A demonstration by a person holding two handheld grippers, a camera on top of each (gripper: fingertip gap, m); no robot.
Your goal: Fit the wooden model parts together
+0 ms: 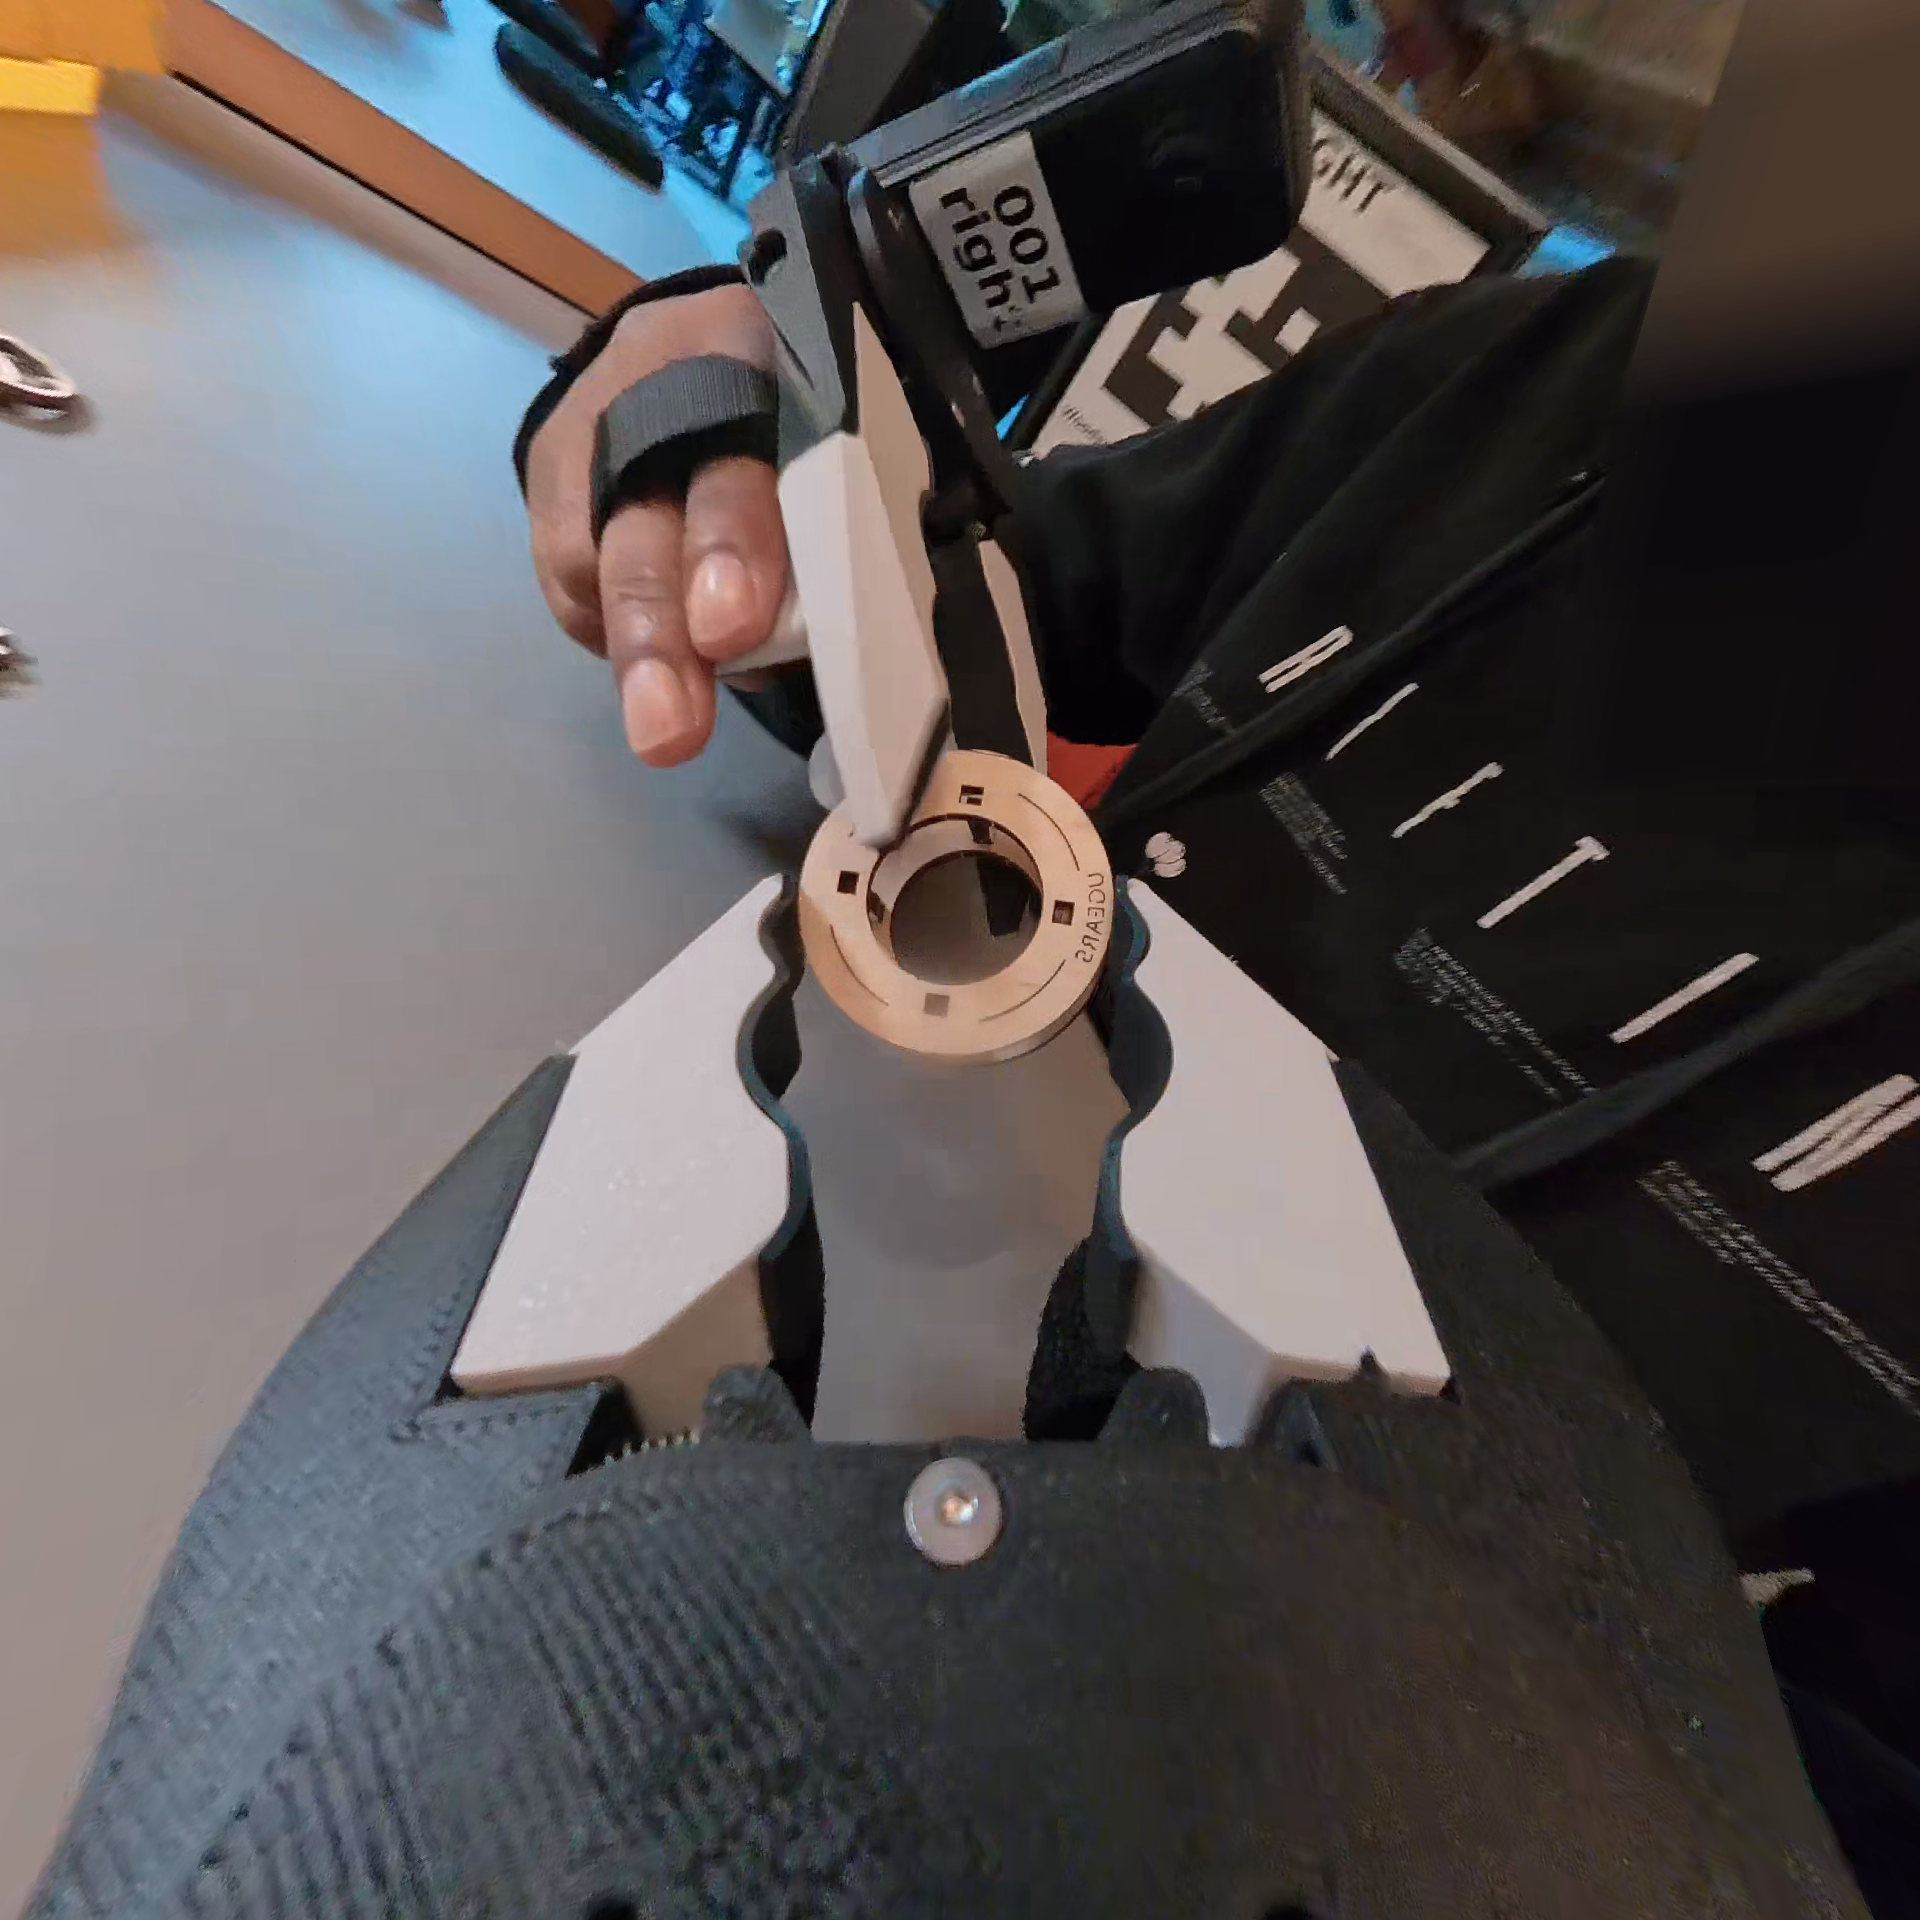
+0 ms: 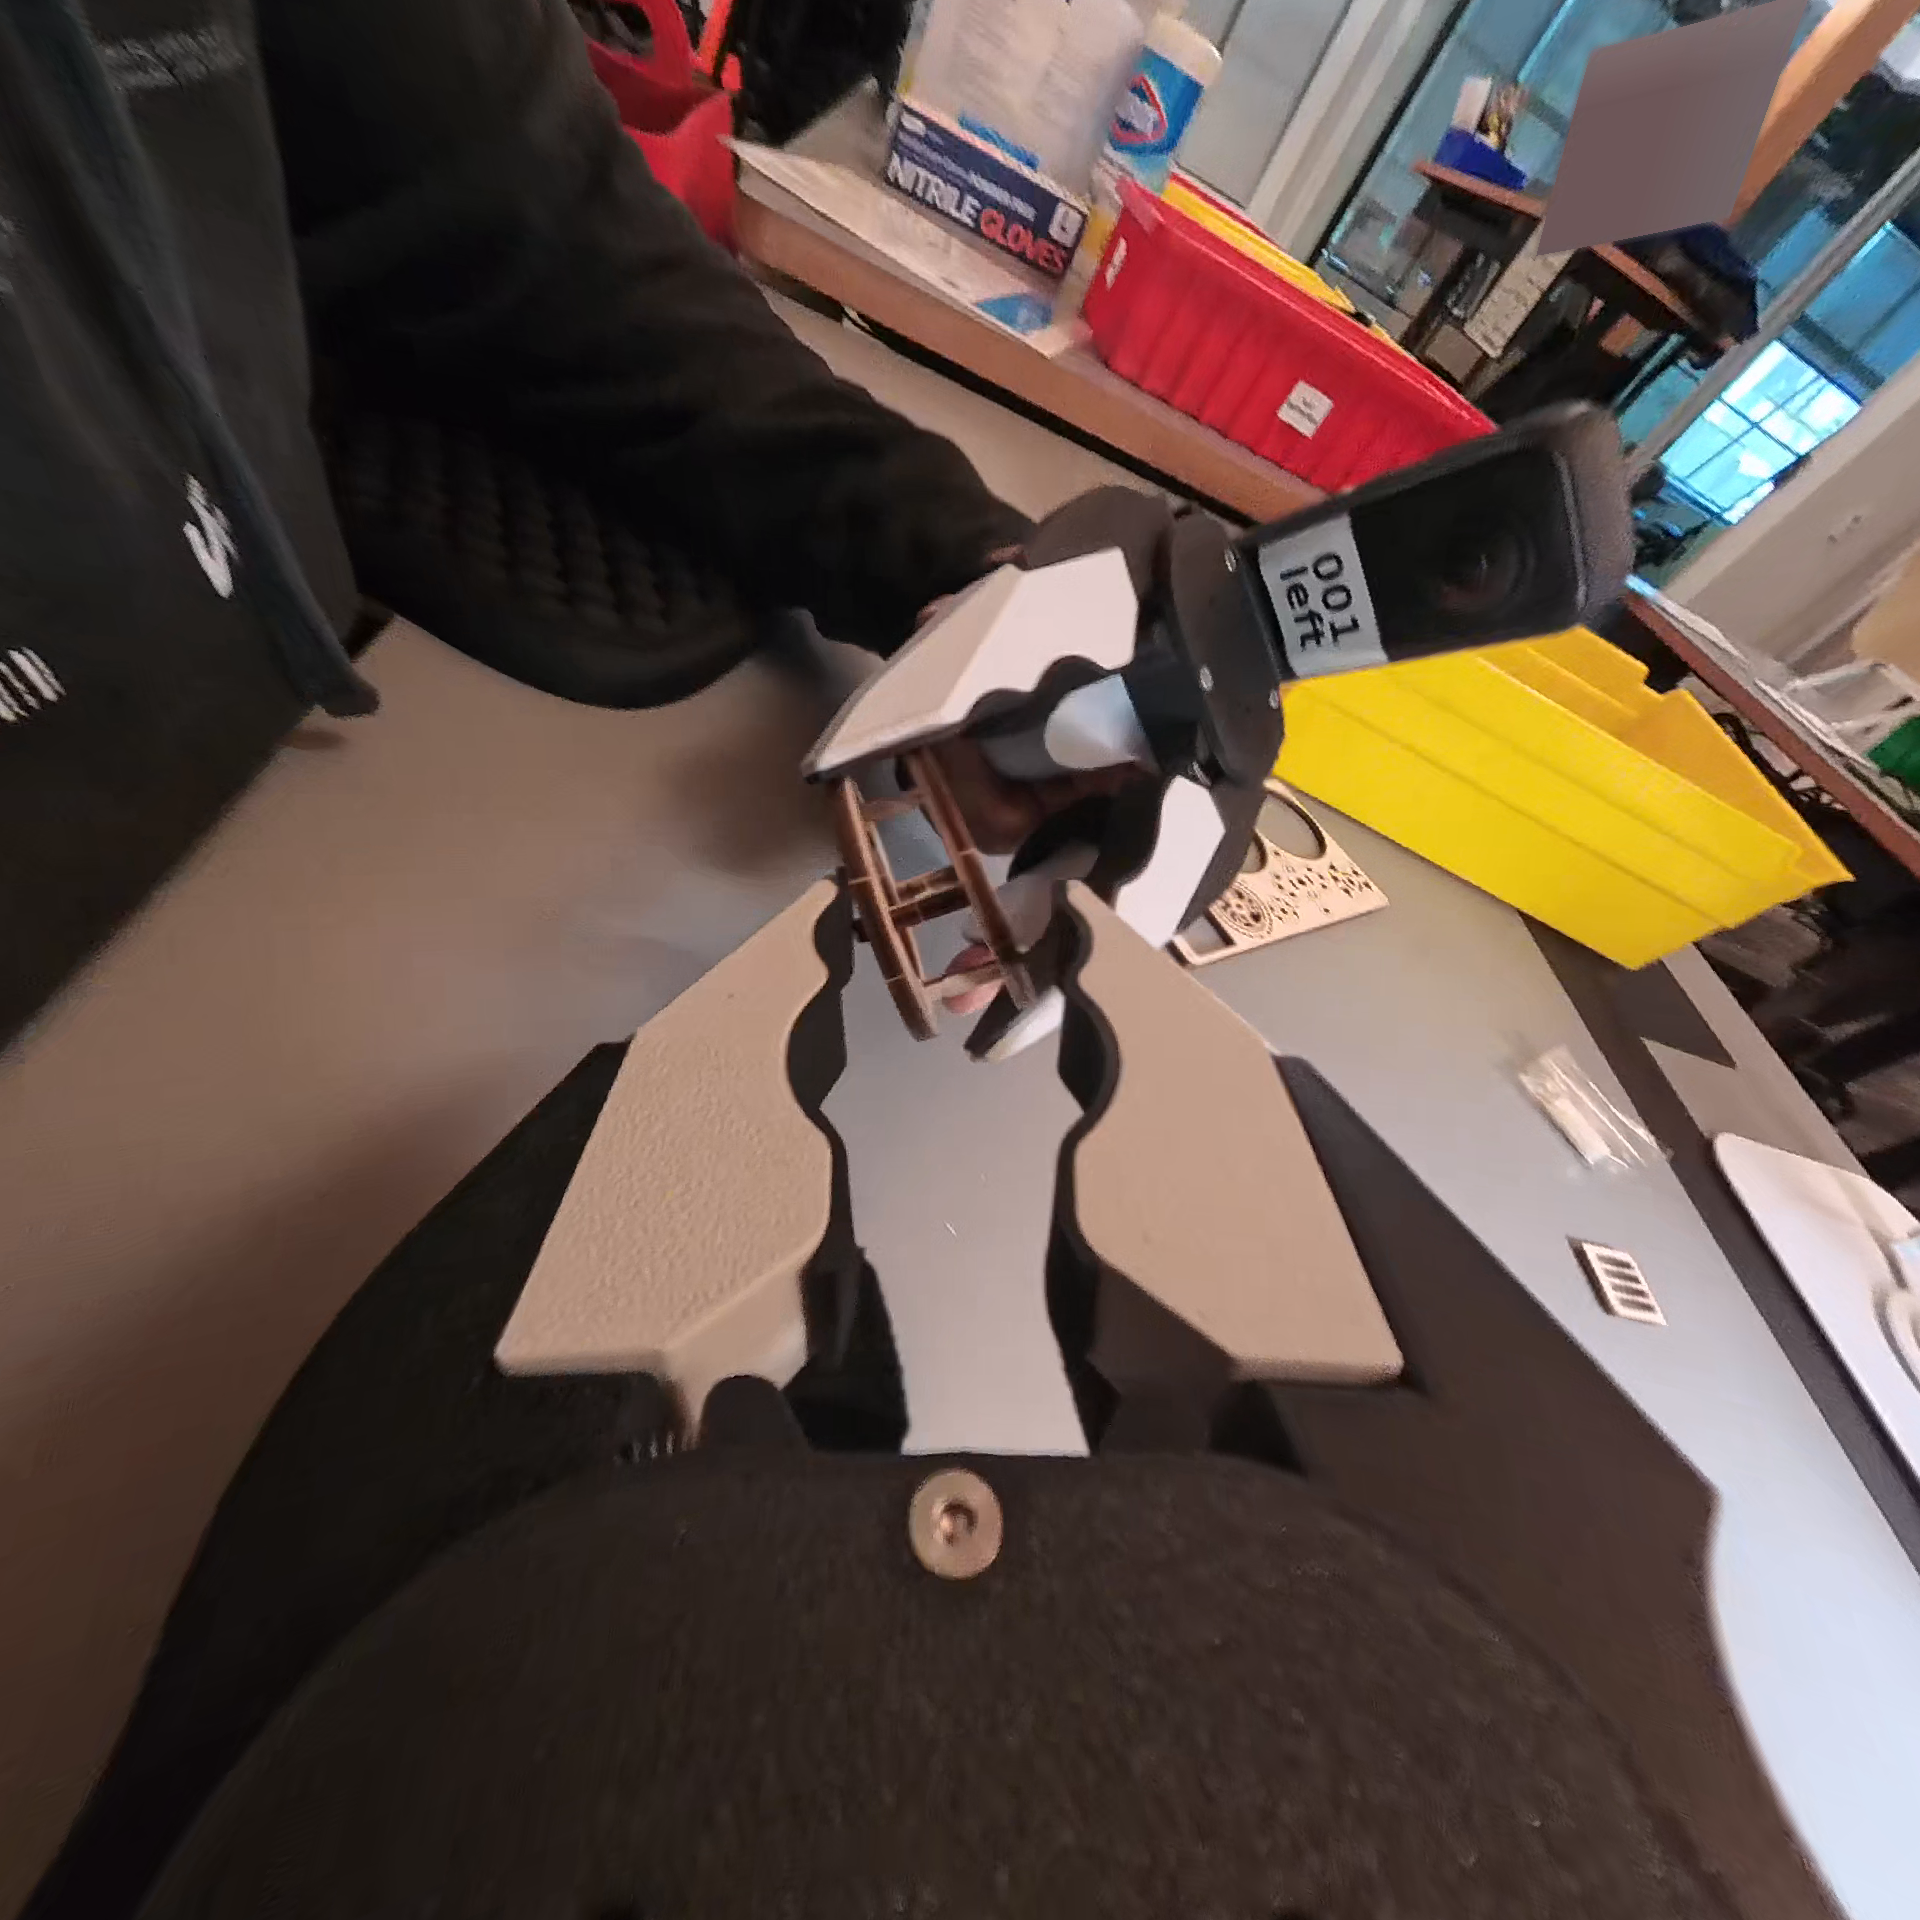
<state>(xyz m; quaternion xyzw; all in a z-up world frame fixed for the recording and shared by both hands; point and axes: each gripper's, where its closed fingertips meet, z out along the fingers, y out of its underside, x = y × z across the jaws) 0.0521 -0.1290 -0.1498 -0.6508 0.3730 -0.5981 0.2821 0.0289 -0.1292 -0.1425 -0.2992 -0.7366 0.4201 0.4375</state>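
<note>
Left hand-held gripper [image 1: 951, 935] up close, closed on the wooden ring assembly [image 1: 956, 906].

My two white fingers [image 1: 665, 1143] pinch its rim on either side, so it hangs above the grey surface [image 1: 260, 831]. My right hand-held gripper [image 2: 956, 935] sits partly open with the assembly's edge between its tips; can't tell if it's gripping. One of its tips rests on the ring's face. A cut-out wooden sheet [image 2: 1299, 883] lies near a yellow bin [image 2: 1538, 790].

Both wrist cameras sit close behind their own fingers, facing each other across the grey table [image 2: 1351, 1091]; both share the round pale wooden ring assembly [image 1: 956, 920] between them.
</note>
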